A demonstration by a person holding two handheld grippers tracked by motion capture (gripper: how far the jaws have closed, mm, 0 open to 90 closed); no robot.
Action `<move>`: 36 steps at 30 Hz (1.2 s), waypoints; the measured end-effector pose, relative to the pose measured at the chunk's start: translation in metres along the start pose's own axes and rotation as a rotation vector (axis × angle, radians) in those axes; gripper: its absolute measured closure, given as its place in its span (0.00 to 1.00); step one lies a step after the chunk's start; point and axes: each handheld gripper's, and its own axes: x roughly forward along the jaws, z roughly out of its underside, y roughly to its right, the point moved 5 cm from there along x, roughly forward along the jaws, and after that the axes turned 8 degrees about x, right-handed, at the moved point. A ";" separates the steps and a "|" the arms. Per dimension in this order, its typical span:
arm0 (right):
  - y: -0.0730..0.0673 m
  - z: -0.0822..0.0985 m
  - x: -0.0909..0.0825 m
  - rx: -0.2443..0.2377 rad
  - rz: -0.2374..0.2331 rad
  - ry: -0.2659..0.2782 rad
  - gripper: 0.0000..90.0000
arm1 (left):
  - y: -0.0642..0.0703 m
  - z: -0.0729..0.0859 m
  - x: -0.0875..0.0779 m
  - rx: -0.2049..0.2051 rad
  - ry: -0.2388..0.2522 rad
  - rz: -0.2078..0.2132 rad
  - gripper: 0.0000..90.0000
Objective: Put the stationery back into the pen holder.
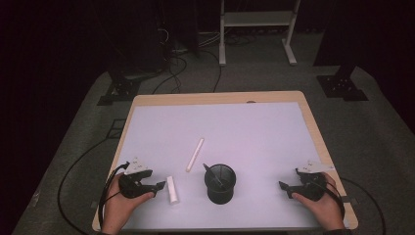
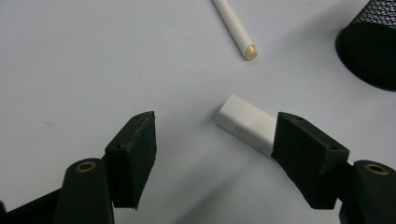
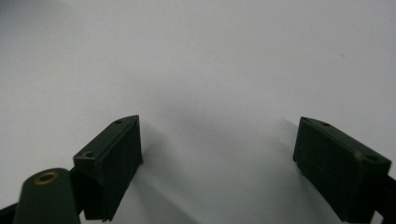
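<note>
A short white block (image 1: pixel 172 189) lies flat on the white table mat (image 1: pixel 220 122), just right of my left gripper (image 1: pixel 159 187). In the left gripper view the block (image 2: pixel 247 123) lies ahead of the gripper (image 2: pixel 215 119), one end hidden behind the right jaw, and no pad presses on it; the jaws stand apart. A long white stick (image 1: pixel 195 154) with a tan tip (image 2: pixel 251 51) lies farther out. My right gripper (image 1: pixel 288 180) rests near the front right corner, open over bare mat (image 3: pixel 219 121).
A black mesh cup (image 1: pixel 220 183) stands between the two grippers near the front edge, with a dark pen (image 1: pixel 211 174) leaning inside; its wall shows at the upper right of the left gripper view (image 2: pixel 371 51). Wooden table edges frame the mat.
</note>
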 end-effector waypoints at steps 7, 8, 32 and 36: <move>0.000 0.000 0.000 0.000 0.000 0.000 0.16 | 0.015 -0.007 0.010 -0.003 -0.040 0.027 0.38; 0.000 0.000 0.000 0.000 0.000 0.000 0.16 | 0.016 -0.008 0.011 -0.001 -0.047 0.024 0.38; 0.000 0.000 0.000 0.001 0.000 -0.001 0.16 | 0.021 -0.014 0.034 -0.015 -0.152 0.004 0.53; 0.000 0.000 0.000 0.001 0.000 -0.001 0.16 | 0.020 -0.017 0.037 -0.010 -0.171 -0.002 0.57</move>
